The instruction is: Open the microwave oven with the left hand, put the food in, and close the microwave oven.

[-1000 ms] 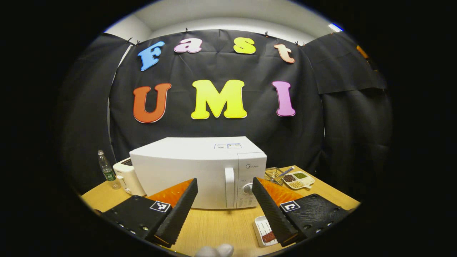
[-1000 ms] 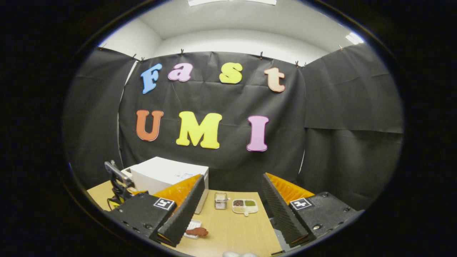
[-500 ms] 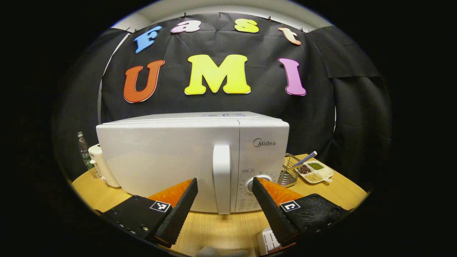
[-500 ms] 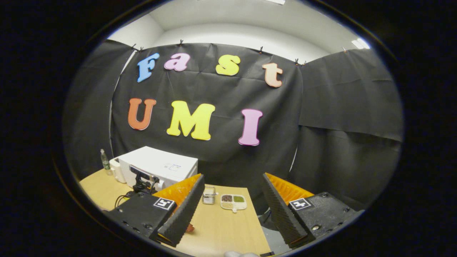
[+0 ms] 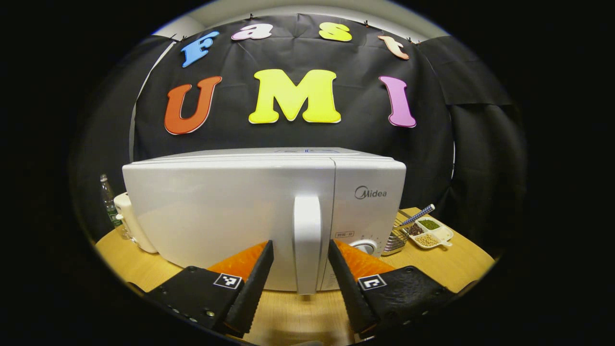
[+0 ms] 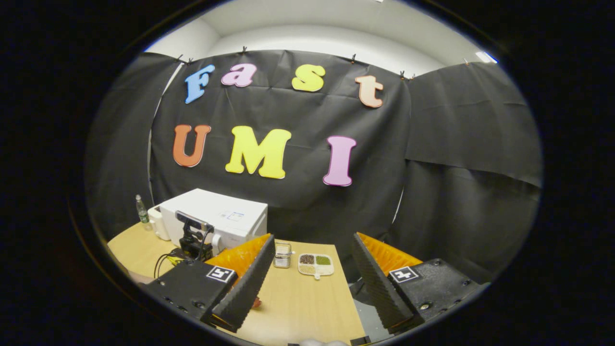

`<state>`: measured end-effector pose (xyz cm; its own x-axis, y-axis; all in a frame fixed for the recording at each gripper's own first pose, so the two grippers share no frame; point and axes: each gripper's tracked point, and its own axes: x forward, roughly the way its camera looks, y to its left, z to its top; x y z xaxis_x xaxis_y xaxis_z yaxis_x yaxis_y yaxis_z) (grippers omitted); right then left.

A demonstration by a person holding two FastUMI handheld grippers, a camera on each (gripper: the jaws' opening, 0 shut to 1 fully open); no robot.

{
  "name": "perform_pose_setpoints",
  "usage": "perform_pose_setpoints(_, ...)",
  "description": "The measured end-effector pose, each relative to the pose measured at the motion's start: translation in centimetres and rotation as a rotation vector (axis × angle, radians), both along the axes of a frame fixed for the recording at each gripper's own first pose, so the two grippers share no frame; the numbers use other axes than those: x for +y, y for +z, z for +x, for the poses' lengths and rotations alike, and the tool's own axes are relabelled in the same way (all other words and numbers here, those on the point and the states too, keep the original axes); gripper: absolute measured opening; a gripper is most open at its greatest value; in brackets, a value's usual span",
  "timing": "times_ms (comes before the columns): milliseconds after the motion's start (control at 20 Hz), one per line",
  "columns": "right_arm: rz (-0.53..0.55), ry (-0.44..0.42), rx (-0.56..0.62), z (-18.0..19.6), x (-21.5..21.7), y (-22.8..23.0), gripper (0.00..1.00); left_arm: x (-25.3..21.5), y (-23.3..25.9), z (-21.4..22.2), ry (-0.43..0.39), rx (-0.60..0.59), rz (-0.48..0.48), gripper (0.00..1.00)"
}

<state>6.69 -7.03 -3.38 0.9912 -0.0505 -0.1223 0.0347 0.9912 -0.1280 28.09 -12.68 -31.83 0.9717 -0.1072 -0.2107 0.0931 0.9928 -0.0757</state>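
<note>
The white microwave oven (image 5: 230,211) stands upright on the wooden worktop (image 5: 288,317), door shut, its vertical white handle (image 5: 307,242) beside the control panel. In the right gripper view, a reddish-brown bit of food (image 6: 257,302) lies on the worktop.

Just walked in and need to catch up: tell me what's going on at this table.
A person is working with two handheld grippers. The left gripper is up against the microwave, its open fingers on either side of the door handle but not visibly pressing on it; the door is shut. The right gripper hangs open over the table, holding nothing, with a dish of beans beyond it.
</note>
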Motion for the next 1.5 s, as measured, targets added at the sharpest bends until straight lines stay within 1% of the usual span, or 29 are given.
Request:
perform_pose_setpoints(50, -0.006, 0.001, -0.002, 0.0, -0.1, 0.1, 0.96, 0.0, -0.1, 0.0, 0.002, -0.002, -0.003, 0.52)
perform_pose_setpoints(100, -0.016, -0.001, -0.004, -0.1, -0.1, 0.2, 0.96, 0.1, -0.3, 0.1, 0.008, -0.007, 0.001, 0.64)
perform_pose_setpoints(200, -0.033, 0.0, -0.008, -0.3, -0.2, 0.3, 0.96, 0.0, -0.5, 0.1, 0.006, 0.005, 0.017, 0.3)
perform_pose_setpoints(250, -0.034, -0.001, -0.012, -0.4, -0.4, 0.5, 1.0, 0.0, -0.4, -0.1, 0.004, -0.004, 0.028, 0.26)
perform_pose_setpoints(300, -0.034, -0.003, -0.017, -0.5, -0.4, 0.7, 1.0, 0.1, -0.4, -0.1, 0.005, -0.004, 0.029, 0.23)
perform_pose_setpoints(350, -0.033, -0.004, -0.018, -0.6, -0.5, 0.6, 1.0, 0.3, -0.3, -0.1, 0.01, -0.006, 0.029, 0.22)
perform_pose_setpoints(400, -0.034, -0.003, -0.017, -0.6, -0.5, 0.7, 0.96, 0.3, -0.3, -0.1, 0.009, -0.001, 0.028, 0.14)
perform_pose_setpoints(450, -0.036, -0.002, -0.017, -0.8, -0.6, 0.6, 0.96, 0.3, -0.6, -0.2, 0.006, 0.002, 0.031, 0.14)
perform_pose_setpoints(500, -0.039, -0.005, -0.017, -0.8, -0.7, 0.6, 1.0, 0.2, -0.6, -0.2, 0.003, 0.004, 0.035, 0.1)
perform_pose_setpoints(550, -0.039, -0.006, -0.015, -0.9, -0.9, 0.5, 0.96, 0.3, -0.5, -0.2, 0.005, 0.004, 0.037, 0.11)
perform_pose_setpoints(850, -0.04, -0.01, -0.011, -1.6, -1.1, 0.4, 0.96, 0.3, -0.7, -0.6, 0.017, 0.031, 0.027, 0.1)
perform_pose_setpoints(900, -0.042, -0.011, -0.012, -1.6, -1.3, 0.5, 1.0, 0.4, -0.8, -0.5, 0.016, 0.034, 0.029, 0.1)
perform_pose_setpoints(1050, -0.038, -0.01, -0.018, -1.6, -1.3, 0.6, 1.0, 0.5, -0.8, -0.6, 0.018, 0.033, 0.021, 0.1)
perform_pose_setpoints(1100, -0.039, -0.006, -0.019, -1.6, -1.3, 0.7, 0.96, 0.5, -0.8, -0.6, 0.02, 0.034, 0.015, 0.1)
perform_pose_setpoints(1200, -0.04, -0.001, -0.016, -1.6, -1.2, 0.6, 0.96, 0.5, -0.8, -0.9, 0.018, 0.054, 0.003, 0.1)
perform_pose_setpoints(1250, -0.041, 0.0, -0.02, -1.5, -1.1, 0.7, 0.96, 0.6, -0.7, -1.9, 0.021, 0.048, 0.006, 0.1)
perform_pose_setpoints(1300, -0.041, 0.002, -0.024, -1.5, -1.1, 0.8, 1.0, 0.9, -0.8, -2.9, 0.011, 0.037, 0.031, 0.1)
perform_pose_setpoints(1400, -0.038, 0.011, -0.03, -1.4, -1.0, 0.8, 1.0, 1.8, -0.6, -5.5, -0.003, 0.014, 0.051, 0.1)
perform_pose_setpoints(1450, -0.036, 0.021, -0.027, -1.2, -0.8, 0.7, 0.96, 2.3, -0.9, -6.8, -0.006, 0.031, 0.043, 0.1)
perform_pose_setpoints(1500, -0.033, 0.029, -0.023, -1.1, -0.5, 0.5, 0.96, 2.8, -0.9, -8.1, -0.008, 0.032, 0.044, 0.1)
